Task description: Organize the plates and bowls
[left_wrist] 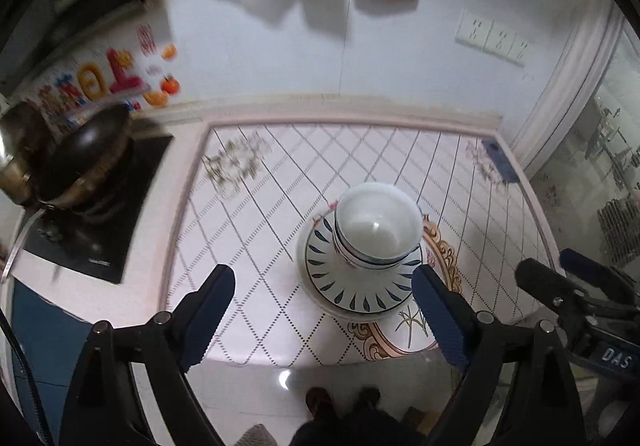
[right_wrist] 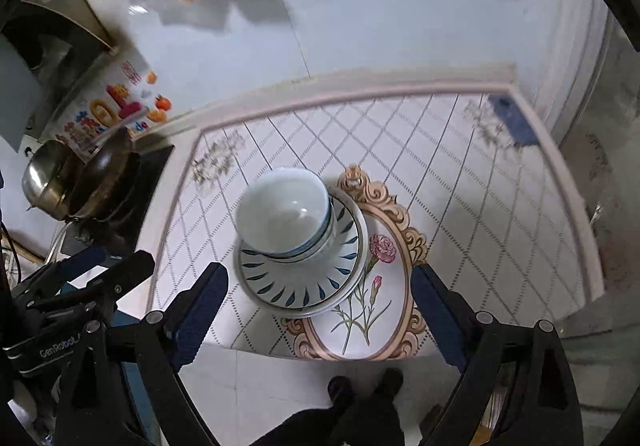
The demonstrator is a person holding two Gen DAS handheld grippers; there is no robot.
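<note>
One white counter mat with a dotted diamond grid (right_wrist: 460,230) carried the whole stack. On it lay round white plates with blue leaf strokes (right_wrist: 304,286), flat, and nested white bowls (right_wrist: 286,214) stood upright on them, mouths upward. The left gripper (left_wrist: 324,310) and right gripper (right_wrist: 320,306) hung above, jaws spread, empty.

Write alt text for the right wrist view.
Nested white bowls sit on stacked plates with blue leaf marks, on a tiled counter. The open right gripper hangs above them, empty; a wok sits at left.
</note>
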